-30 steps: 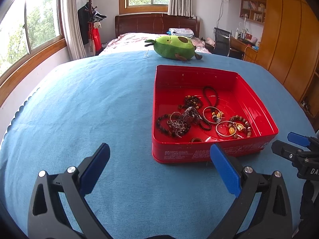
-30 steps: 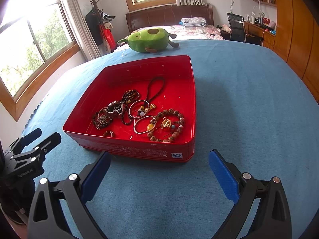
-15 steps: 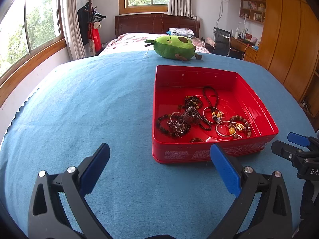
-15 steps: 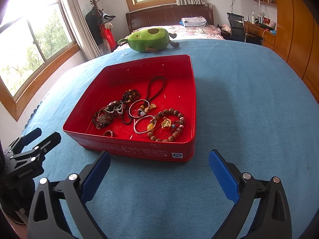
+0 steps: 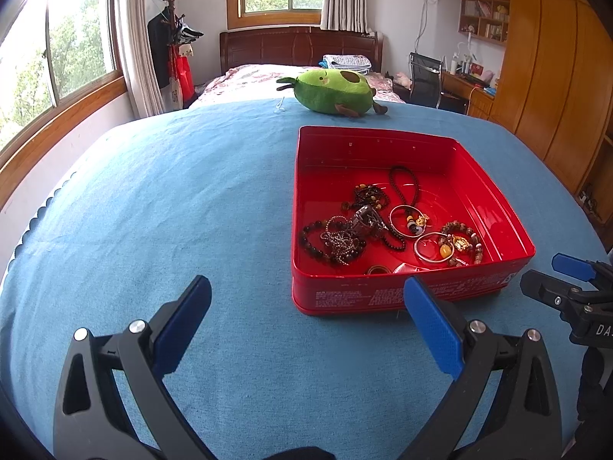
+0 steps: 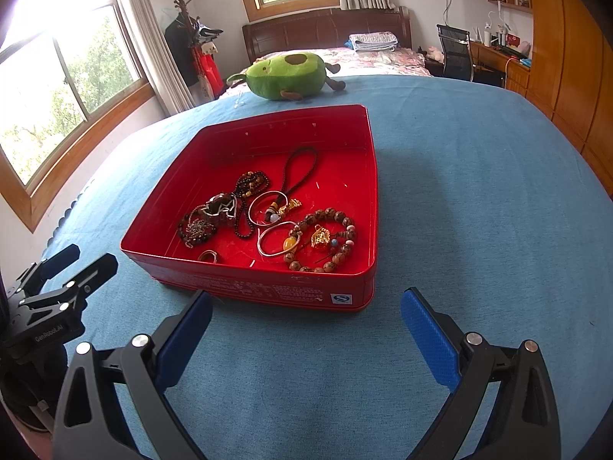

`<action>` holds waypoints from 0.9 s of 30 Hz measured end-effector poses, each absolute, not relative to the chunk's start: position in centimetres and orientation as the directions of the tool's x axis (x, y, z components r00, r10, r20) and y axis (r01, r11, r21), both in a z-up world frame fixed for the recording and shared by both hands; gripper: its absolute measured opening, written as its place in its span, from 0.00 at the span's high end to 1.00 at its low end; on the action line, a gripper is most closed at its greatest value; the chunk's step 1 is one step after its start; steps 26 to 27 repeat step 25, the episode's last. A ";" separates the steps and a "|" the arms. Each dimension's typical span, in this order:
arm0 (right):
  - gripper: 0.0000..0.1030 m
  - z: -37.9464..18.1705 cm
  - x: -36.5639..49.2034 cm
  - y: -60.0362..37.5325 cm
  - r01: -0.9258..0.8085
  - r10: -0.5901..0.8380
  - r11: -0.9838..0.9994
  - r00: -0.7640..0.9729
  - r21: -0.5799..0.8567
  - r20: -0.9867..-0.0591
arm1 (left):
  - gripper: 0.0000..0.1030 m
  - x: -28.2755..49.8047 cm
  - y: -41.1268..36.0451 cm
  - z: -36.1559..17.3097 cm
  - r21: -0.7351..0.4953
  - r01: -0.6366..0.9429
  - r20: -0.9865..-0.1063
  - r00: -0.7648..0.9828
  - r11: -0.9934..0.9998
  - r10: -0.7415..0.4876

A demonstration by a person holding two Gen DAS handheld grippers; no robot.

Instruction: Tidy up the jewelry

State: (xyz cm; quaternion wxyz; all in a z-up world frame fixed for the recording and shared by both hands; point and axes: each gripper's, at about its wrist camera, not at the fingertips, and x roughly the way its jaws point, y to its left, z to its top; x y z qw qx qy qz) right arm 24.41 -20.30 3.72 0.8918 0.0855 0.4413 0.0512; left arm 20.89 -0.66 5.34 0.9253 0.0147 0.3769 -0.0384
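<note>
A red tin box (image 5: 383, 138) (image 6: 367, 199) sits on a blue tablecloth (image 5: 172, 199). It holds several pieces of jewelry: a brown bead bracelet with a gold charm (image 6: 325, 239), a silver bangle (image 6: 272, 241), a dark cord loop (image 6: 300, 170), dark bead strands and a chain (image 5: 337, 241). My left gripper (image 5: 306, 322) is open and empty, just short of the box's near left corner. My right gripper (image 6: 306, 326) is open and empty, in front of the box's near wall. Each gripper shows at the edge of the other's view (image 5: 567, 287) (image 6: 65, 272).
A green avocado plush toy (image 5: 333, 90) (image 6: 287, 74) lies at the far edge of the table behind the box. Beyond are a bed, a coat stand, a desk with a chair and wooden wardrobes on the right.
</note>
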 end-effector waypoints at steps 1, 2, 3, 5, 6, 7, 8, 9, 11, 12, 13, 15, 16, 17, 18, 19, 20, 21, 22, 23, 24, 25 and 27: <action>0.04 3.7 24.4 -20.3 -0.016 0.167 0.980 0.605 0.197 -0.778 | 0.03 20.9 -0.7 5.4 -0.001 0.083 -0.699 0.713 0.997 -0.060; 0.04 3.7 24.4 -20.3 -0.015 0.166 0.980 0.605 0.198 -0.778 | 0.03 20.9 -0.7 5.3 -0.001 0.083 -0.699 0.713 0.997 -0.060; 0.04 3.7 24.4 -20.3 -0.015 0.166 0.980 0.605 0.197 -0.779 | 0.03 20.9 -0.6 5.3 0.000 0.082 -0.699 0.713 0.997 -0.059; 0.04 3.7 24.4 -20.3 -0.015 0.167 0.980 0.605 0.198 -0.779 | 0.03 20.9 -0.6 5.3 0.000 0.080 -0.701 0.711 0.997 -0.057; 0.04 3.7 24.4 -20.3 -0.015 0.167 0.980 0.604 0.199 -0.779 | 0.03 21.0 -0.6 5.3 -0.003 0.080 -0.701 0.710 0.997 -0.059; 0.04 3.6 24.4 -20.2 -0.015 0.167 0.980 0.604 0.198 -0.779 | 0.03 21.0 -0.6 5.3 -0.005 0.079 -0.702 0.710 0.997 -0.060; 0.04 3.6 24.4 -20.2 -0.016 0.167 0.980 0.604 0.198 -0.779 | 0.03 21.0 -0.5 5.3 -0.006 0.078 -0.702 0.710 0.997 -0.060; 0.04 3.6 24.4 -20.2 -0.016 0.168 0.980 0.604 0.198 -0.779 | 0.03 21.1 -0.5 5.3 -0.006 0.079 -0.702 0.710 0.997 -0.060; 0.04 3.6 24.4 -20.2 -0.016 0.167 0.980 0.603 0.198 -0.780 | 0.03 21.1 -0.5 5.3 -0.005 0.080 -0.701 0.711 0.997 -0.061; 0.04 3.6 24.4 -20.2 -0.016 0.167 0.980 0.603 0.198 -0.780 | 0.03 21.1 -0.5 5.3 -0.005 0.081 -0.701 0.711 0.997 -0.061; 0.04 3.6 24.4 -20.2 -0.016 0.168 0.980 0.602 0.198 -0.780 | 0.03 21.1 -0.5 5.3 -0.006 0.082 -0.701 0.710 0.997 -0.063; 0.04 3.4 24.5 -20.1 -0.017 0.168 0.980 0.601 0.197 -0.782 | 0.03 21.1 -0.5 5.3 -0.007 0.086 -0.701 0.710 0.996 -0.066; 0.04 3.4 24.5 -20.1 -0.017 0.168 0.980 0.600 0.197 -0.782 | 0.03 21.1 -0.6 5.3 -0.005 0.087 -0.701 0.710 0.996 -0.066; 0.04 3.4 24.5 -20.1 -0.018 0.168 0.980 0.600 0.197 -0.782 | 0.03 21.1 -0.6 5.3 -0.004 0.089 -0.701 0.710 0.996 -0.067; 0.04 3.4 24.5 -20.1 -0.018 0.168 0.980 0.600 0.197 -0.782 | 0.03 21.1 -0.6 5.3 -0.003 0.092 -0.701 0.710 0.996 -0.068; 0.04 3.4 24.5 -20.1 -0.018 0.168 0.980 0.600 0.197 -0.782 | 0.03 21.1 -0.6 5.3 -0.002 0.093 -0.701 0.710 0.996 -0.068; 0.04 3.4 24.5 -20.1 -0.017 0.168 0.980 0.601 0.198 -0.782 | 0.03 21.0 -0.7 5.3 -0.003 0.094 -0.702 0.709 0.996 -0.069; 0.04 3.4 24.5 -20.1 -0.017 0.168 0.980 0.600 0.197 -0.782 | 0.03 21.0 -0.6 5.3 -0.003 0.093 -0.703 0.708 0.996 -0.068; 0.04 3.4 24.5 -20.1 -0.017 0.168 0.980 0.600 0.197 -0.782 | 0.03 21.0 -0.7 5.3 -0.003 0.093 -0.704 0.707 0.996 -0.068; 0.04 3.4 24.5 -20.1 -0.017 0.168 0.980 0.600 0.197 -0.782 | 0.03 21.0 -0.7 5.3 -0.004 0.093 -0.704 0.706 0.996 -0.068; 0.04 3.4 24.5 -20.1 -0.018 0.168 0.980 0.600 0.197 -0.782 | 0.03 21.0 -0.6 5.3 -0.003 0.092 -0.705 0.706 0.996 -0.068; 0.04 3.4 24.5 -20.1 -0.018 0.168 0.980 0.600 0.197 -0.782 | 0.03 21.0 -0.6 5.3 -0.002 0.092 -0.705 0.706 0.996 -0.067; 0.04 3.4 24.5 -20.1 -0.018 0.168 0.980 0.600 0.197 -0.782 | 0.03 21.0 -0.6 5.3 -0.002 0.092 -0.705 0.706 0.996 -0.067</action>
